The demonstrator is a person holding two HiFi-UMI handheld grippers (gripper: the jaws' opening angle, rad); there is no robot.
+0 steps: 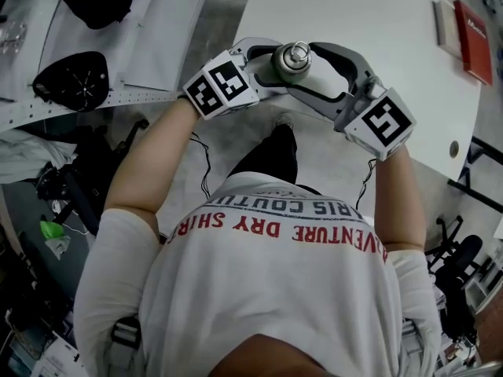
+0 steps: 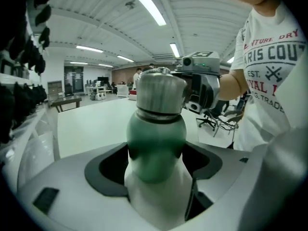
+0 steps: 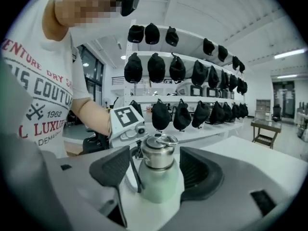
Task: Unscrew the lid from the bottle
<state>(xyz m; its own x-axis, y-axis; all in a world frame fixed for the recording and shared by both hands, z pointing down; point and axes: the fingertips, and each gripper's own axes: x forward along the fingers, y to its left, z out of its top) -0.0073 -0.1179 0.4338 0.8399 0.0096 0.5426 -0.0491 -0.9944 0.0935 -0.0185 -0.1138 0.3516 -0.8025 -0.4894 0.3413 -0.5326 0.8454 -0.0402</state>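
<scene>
A pale green bottle (image 2: 156, 148) with a steel lid (image 2: 160, 93) is held in the air above the edge of the white table (image 1: 377, 22). My left gripper (image 2: 156, 166) is shut on the green body, with its dark pads against both sides. In the head view the lid (image 1: 295, 56) shows from above, with the left gripper (image 1: 267, 67) coming from the left and my right gripper (image 1: 318, 77) from the right. In the right gripper view the lid (image 3: 158, 153) sits between the right gripper's (image 3: 159, 170) ribbed pads with gaps on both sides. The right gripper is open.
A red and white box (image 1: 464, 30) lies at the table's far right. White shelves with several black caps (image 3: 178, 66) stand to the left of the person, and the caps (image 1: 75, 81) are also in the head view. Office chairs (image 2: 214, 121) stand beyond the table.
</scene>
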